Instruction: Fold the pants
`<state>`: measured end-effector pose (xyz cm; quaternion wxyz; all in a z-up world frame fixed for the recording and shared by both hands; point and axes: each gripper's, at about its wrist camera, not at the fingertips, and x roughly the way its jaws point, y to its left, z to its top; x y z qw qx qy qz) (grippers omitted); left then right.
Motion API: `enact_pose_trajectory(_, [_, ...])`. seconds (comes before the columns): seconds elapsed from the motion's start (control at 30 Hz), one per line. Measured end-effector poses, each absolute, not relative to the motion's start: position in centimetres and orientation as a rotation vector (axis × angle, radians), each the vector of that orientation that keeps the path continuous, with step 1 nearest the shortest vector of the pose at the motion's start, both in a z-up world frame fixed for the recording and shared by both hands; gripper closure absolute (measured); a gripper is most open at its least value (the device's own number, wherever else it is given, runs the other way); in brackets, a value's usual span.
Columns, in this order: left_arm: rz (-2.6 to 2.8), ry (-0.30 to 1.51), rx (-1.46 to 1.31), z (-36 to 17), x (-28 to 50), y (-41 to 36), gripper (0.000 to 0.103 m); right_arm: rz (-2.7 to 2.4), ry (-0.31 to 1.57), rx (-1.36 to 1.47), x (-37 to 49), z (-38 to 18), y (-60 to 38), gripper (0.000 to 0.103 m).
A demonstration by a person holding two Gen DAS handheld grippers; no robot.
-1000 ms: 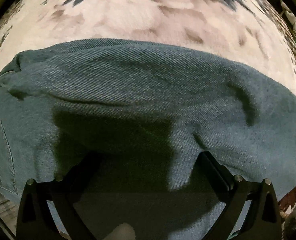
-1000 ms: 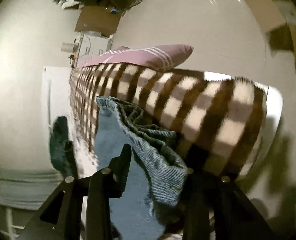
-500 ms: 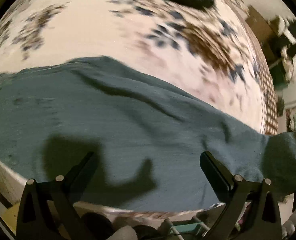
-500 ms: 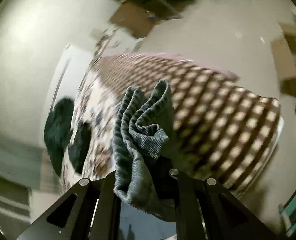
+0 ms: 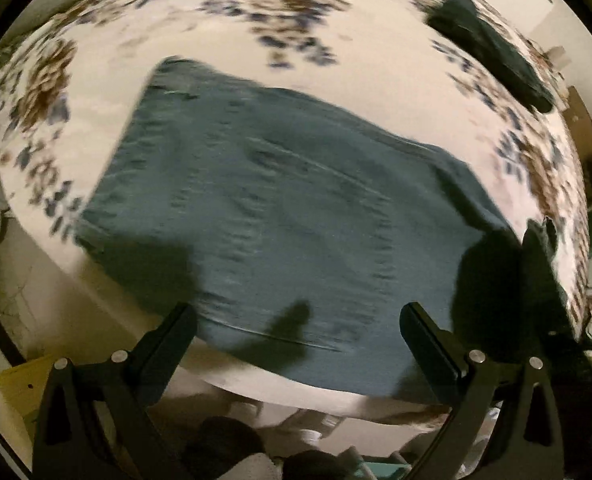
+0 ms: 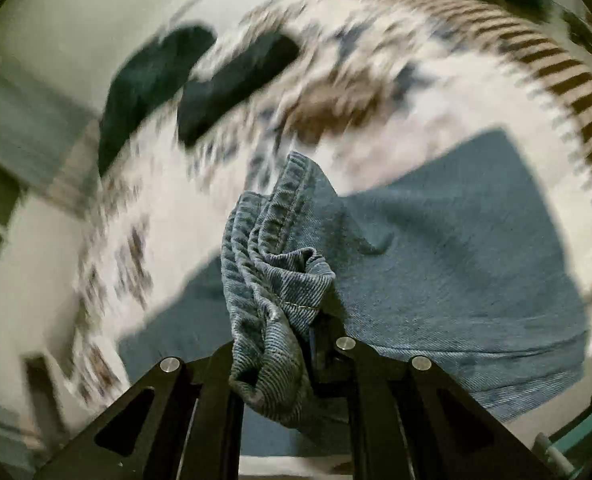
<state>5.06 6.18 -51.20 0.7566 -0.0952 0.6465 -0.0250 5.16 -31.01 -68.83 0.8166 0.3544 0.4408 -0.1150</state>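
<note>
Blue denim pants (image 5: 288, 216) lie spread on a floral bedsheet (image 5: 335, 36), reaching the bed's near edge. My left gripper (image 5: 296, 320) is open and empty, held above the pants' near part. My right gripper (image 6: 272, 336) is shut on a bunched hem of the pants (image 6: 272, 264) and holds it up above the flat part of the pants (image 6: 463, 248). In the left wrist view the right gripper shows as a dark shape (image 5: 535, 280) at the pants' right end.
Dark folded garments (image 5: 491, 48) lie on the far part of the bed; in the right wrist view they lie at the upper left (image 6: 232, 76). A brown checked blanket (image 6: 567, 80) lies along one bed edge. Floor clutter (image 5: 280, 452) shows below the bed's near edge.
My left gripper has pulled up and back from the pants, so the whole garment shows. My right gripper has swung round over the bed with the bunched hem still clamped.
</note>
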Motion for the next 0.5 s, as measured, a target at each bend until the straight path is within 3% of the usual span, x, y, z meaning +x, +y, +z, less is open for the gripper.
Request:
enact_pose_trajectory(0.2, [0.014, 1.422, -0.233, -53.1, 5.3, 10.2, 0.000, -0.222, 1.055, 0.586, 6.9, -73.6, -24.2, 0.093])
enact_pose_trajectory(0.37, [0.035, 1.437, -0.273, -53.8, 5.3, 12.1, 0.000, -0.210, 1.097, 0.467, 7.1, -74.1, -21.6, 0.092])
enact_pose_trajectory(0.47, [0.004, 1.438, -0.300, -53.5, 5.7, 11.5, 0.000, -0.160, 1.185, 0.446, 7.8, -73.6, -21.2, 0.084])
enact_pose_trajectory(0.5, [-0.014, 1.440, -0.303, -53.2, 6.0, 10.9, 0.000, -0.118, 1.213, 0.467, 7.7, -73.3, -21.2, 0.068])
